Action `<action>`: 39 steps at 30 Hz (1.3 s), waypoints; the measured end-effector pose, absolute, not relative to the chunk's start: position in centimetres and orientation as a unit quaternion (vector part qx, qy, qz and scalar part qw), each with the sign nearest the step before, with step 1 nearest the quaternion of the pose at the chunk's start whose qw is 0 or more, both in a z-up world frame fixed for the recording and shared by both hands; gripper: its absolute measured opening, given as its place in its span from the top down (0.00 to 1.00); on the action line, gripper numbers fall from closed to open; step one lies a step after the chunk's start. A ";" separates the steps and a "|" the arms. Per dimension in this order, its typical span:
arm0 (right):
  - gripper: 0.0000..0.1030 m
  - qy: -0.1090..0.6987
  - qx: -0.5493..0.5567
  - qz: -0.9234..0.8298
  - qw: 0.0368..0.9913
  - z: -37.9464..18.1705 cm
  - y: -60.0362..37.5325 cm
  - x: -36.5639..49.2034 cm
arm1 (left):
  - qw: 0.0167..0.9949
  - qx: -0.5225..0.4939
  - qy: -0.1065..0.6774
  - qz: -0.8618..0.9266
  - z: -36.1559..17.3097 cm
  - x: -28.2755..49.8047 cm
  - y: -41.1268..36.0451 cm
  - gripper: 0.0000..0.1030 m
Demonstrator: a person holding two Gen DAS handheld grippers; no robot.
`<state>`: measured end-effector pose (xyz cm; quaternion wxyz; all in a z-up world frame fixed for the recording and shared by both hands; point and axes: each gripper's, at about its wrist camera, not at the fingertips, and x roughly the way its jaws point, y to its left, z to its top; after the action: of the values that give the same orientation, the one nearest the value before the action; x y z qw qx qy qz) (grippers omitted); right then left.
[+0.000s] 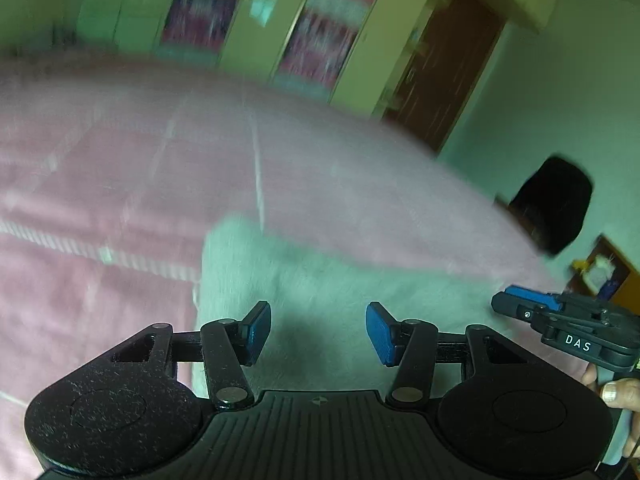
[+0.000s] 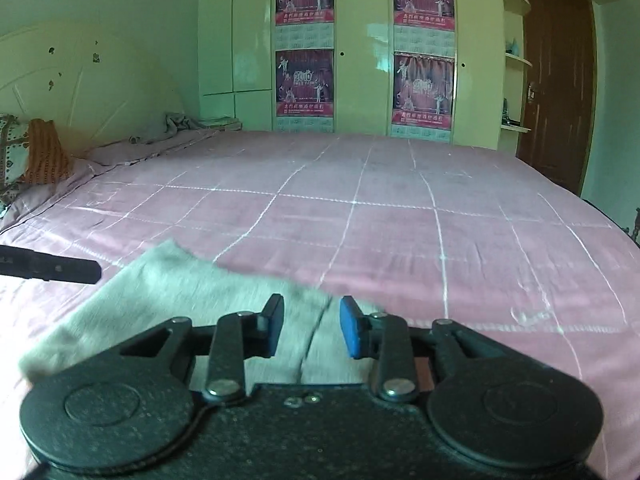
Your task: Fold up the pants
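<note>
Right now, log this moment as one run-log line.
task: fold pants | pants: pale, flat on pink bedsheet | left gripper: open, empty, above pants | right gripper: open, empty, above pants | left view blurred

A wide bed (image 2: 400,208) is covered by a pink sheet crossed with thin white lines. On its near edge a pale grey-green pair of pants (image 2: 180,288) is spread flat. At the far left, an orange patterned pillow (image 2: 44,152) and a crumpled grey cloth (image 2: 180,122) are seen by the headboard.
</note>
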<state>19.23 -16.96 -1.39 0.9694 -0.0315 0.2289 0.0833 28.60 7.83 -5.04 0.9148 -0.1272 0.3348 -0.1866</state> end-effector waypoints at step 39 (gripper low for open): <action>0.51 0.307 -0.096 0.091 0.942 -6.9 -13.0 20.4 | 0.919 0.025 0.350 -0.180 -5.3 25.5 2.6 0.28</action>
<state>20.38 -13.03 -6.95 0.9424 -0.0962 0.3072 0.0905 25.48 2.61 -5.31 0.9190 0.0252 0.3500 -0.1800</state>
